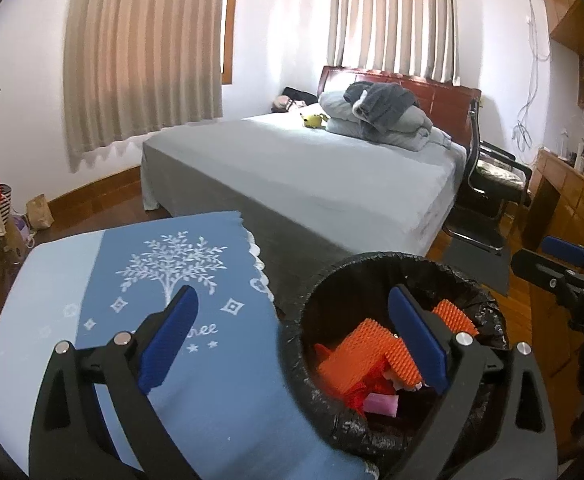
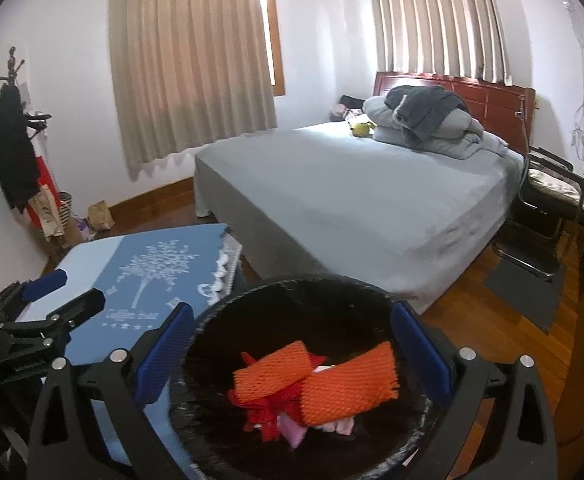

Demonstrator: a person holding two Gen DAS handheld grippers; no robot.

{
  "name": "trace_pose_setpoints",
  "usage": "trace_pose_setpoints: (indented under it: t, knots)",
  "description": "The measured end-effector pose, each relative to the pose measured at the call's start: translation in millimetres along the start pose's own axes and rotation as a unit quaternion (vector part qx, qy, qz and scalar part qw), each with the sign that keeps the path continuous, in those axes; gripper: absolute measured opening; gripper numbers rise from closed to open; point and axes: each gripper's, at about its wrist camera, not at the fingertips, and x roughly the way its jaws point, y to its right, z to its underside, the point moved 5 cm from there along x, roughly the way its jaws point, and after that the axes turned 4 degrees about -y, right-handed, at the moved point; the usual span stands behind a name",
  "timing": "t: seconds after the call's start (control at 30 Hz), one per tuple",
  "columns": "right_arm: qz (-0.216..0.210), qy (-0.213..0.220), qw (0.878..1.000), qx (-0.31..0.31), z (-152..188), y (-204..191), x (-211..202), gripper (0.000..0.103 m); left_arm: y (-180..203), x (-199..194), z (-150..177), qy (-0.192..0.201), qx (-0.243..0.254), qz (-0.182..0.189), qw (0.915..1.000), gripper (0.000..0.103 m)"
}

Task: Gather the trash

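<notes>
A round bin with a black liner (image 1: 372,264) (image 2: 292,284) stands beside a low table under a blue cloth (image 1: 196,264) (image 2: 148,264). Inside lie two orange foam nets (image 1: 356,356) (image 2: 348,392), red scraps (image 2: 268,408) and a pink piece (image 1: 380,404). My left gripper (image 1: 296,340) is open above the table edge and bin rim, nothing between its blue pads. Over the bin mouth my right gripper (image 2: 292,352) stands open and empty. Each gripper shows at the edge of the other's view: the right one (image 1: 564,268), the left one (image 2: 52,292).
A bed with grey sheet (image 1: 316,168) (image 2: 364,184) lies behind the bin, folded bedding (image 1: 384,116) at its head. A black chair (image 1: 492,184) and wooden cabinets (image 1: 572,184) are on the right. Bags (image 2: 100,212) and a coat rack (image 2: 12,140) stand at the left wall.
</notes>
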Motion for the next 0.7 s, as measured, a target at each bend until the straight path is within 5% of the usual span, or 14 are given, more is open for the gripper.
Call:
trace_pose_setpoints:
  t: [0.7]
  knots:
    - [-0.03,0.019,0.999,-0.018,-3.7,-42.9,-46.9,0.097,-6.5,-78.9,-3.0,0.04,0.001,-0.027,0.9988,0.096]
